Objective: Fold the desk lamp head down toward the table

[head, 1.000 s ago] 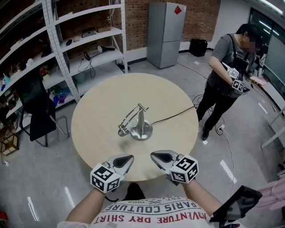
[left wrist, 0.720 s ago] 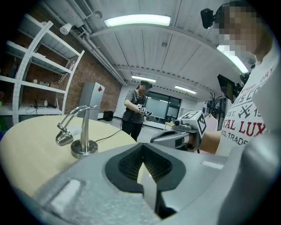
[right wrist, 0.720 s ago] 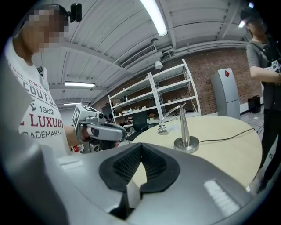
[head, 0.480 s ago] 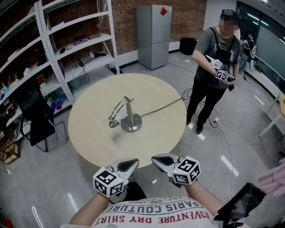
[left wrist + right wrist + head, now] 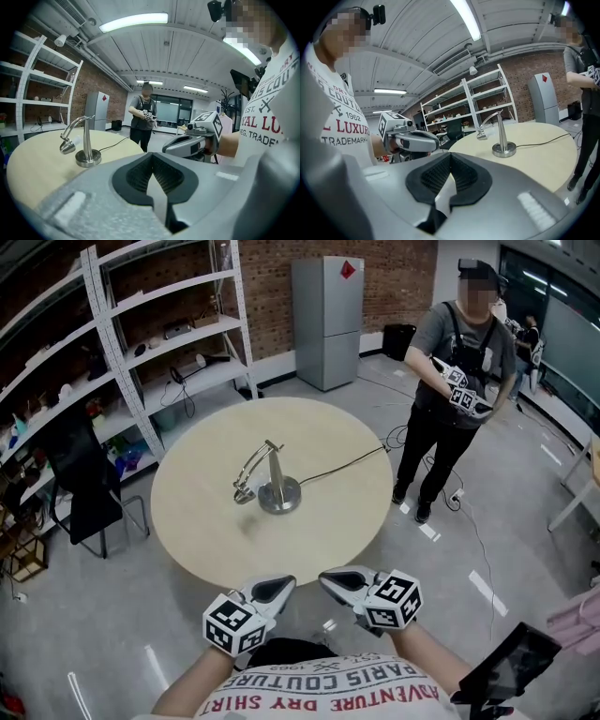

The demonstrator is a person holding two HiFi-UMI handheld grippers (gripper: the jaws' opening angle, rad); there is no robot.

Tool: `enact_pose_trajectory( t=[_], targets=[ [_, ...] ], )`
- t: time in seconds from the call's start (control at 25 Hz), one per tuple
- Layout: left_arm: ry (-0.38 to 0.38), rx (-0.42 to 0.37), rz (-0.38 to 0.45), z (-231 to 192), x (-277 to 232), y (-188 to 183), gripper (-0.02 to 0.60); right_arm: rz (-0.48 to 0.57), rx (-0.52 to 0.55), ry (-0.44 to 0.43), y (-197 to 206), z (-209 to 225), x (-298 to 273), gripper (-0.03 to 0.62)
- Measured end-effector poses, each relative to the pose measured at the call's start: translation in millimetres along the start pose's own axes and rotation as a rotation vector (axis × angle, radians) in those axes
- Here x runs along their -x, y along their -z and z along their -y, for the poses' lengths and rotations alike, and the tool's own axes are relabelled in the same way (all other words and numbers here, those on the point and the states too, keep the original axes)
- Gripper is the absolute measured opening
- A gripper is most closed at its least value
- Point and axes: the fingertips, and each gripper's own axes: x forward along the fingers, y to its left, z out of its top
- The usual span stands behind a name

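A silver desk lamp (image 5: 269,479) stands near the middle of the round beige table (image 5: 216,540), on a round base with an upright post. Its arm bends over to the left and its head (image 5: 244,494) hangs low, close to the tabletop. The lamp (image 5: 83,140) shows at left in the left gripper view, and the lamp (image 5: 499,133) at right in the right gripper view. My left gripper (image 5: 284,585) and right gripper (image 5: 326,578) are side by side, off the table's near edge, both shut and empty, well short of the lamp.
A black cord (image 5: 343,465) runs from the lamp base off the table's right edge. A person (image 5: 455,362) with grippers stands beyond the table at right. Shelving (image 5: 122,343) and a dark chair (image 5: 80,484) are at left, a grey fridge (image 5: 326,320) at the back.
Both grippers have drawn back from over the table's near edge to the floor side of it. The lamp looks farther away and keeps its folded pose.
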Motion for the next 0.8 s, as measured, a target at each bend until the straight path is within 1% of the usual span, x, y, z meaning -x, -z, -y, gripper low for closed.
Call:
enact_pose_trajectory(
  t=[0.28, 0.52, 0.8],
  targets=[
    [-0.007, 0.036, 0.017, 1, 8, 4, 0.002, 0.0, -0.009, -0.008, 5, -8, 0, 0.002],
    [-0.003, 0.008, 0.016, 6, 5, 0, 0.002, 0.021, -0.01, 0.005, 0, -6, 9, 0.003],
    [-0.002, 0.005, 0.017, 12, 6, 1, 0.002, 0.029, -0.013, 0.005, 2, -11, 13, 0.002]
  ],
)
